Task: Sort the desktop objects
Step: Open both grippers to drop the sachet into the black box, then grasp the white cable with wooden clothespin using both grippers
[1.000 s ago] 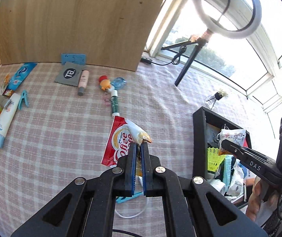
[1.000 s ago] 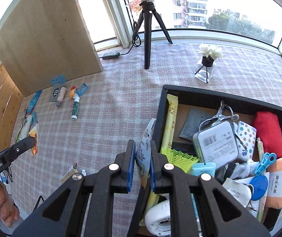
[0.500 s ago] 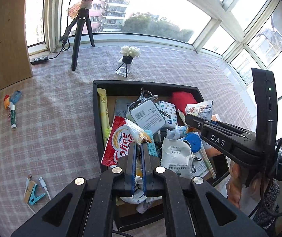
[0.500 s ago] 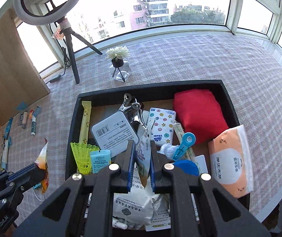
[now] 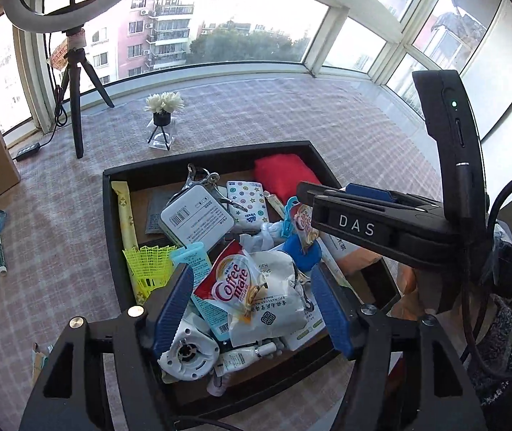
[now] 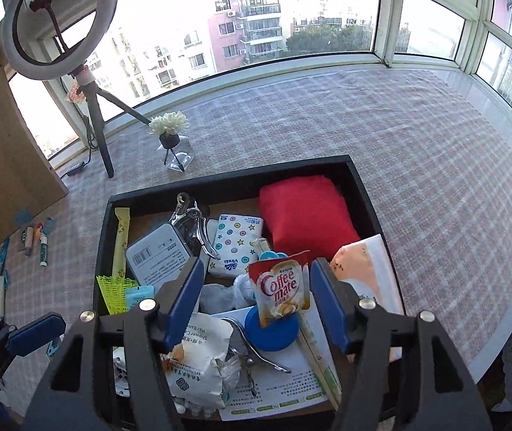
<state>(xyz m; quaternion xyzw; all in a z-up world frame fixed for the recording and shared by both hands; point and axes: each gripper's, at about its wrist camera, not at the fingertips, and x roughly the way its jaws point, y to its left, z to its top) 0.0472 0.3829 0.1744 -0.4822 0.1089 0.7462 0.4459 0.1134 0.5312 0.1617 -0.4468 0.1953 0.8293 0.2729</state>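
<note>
The left gripper [image 5: 250, 305] hangs over the near left part of a black tray [image 5: 110, 215], its blue jaws just spread wide apart. Between them, touching neither pad, a large red and white Coffee mate packet [image 5: 232, 283] lies tilted on top of a white crinkled bag [image 5: 277, 305] in the pile.

The right gripper [image 6: 256, 305] hangs over the near middle of the same tray, its jaws also just opened wide. A small Coffee mate sachet [image 6: 281, 287] stands between them, clear of both pads, its lower edge against a round blue lid [image 6: 274, 330].

Around these, the tray is crowded. A grey tin with a barcode [image 6: 157, 255] sits left of centre, with metal clips [image 6: 191, 222] just beyond it and a tissue pack printed with coloured buttons [image 6: 236, 244] beside them. A red pouch [image 6: 306, 215] fills the far right corner, and an orange and white wipes pack [image 6: 367, 269] lies along the right wall. A yellow mesh piece [image 5: 148, 265] sits at the left wall.

The tray rests on a pink checked cloth [image 6: 417, 143]. Far left stand a ring light on a tripod [image 6: 91, 100] and a small vase of white flowers [image 6: 170, 133]. Pens and small items [image 6: 37, 240] lie scattered at the far left edge.
</note>
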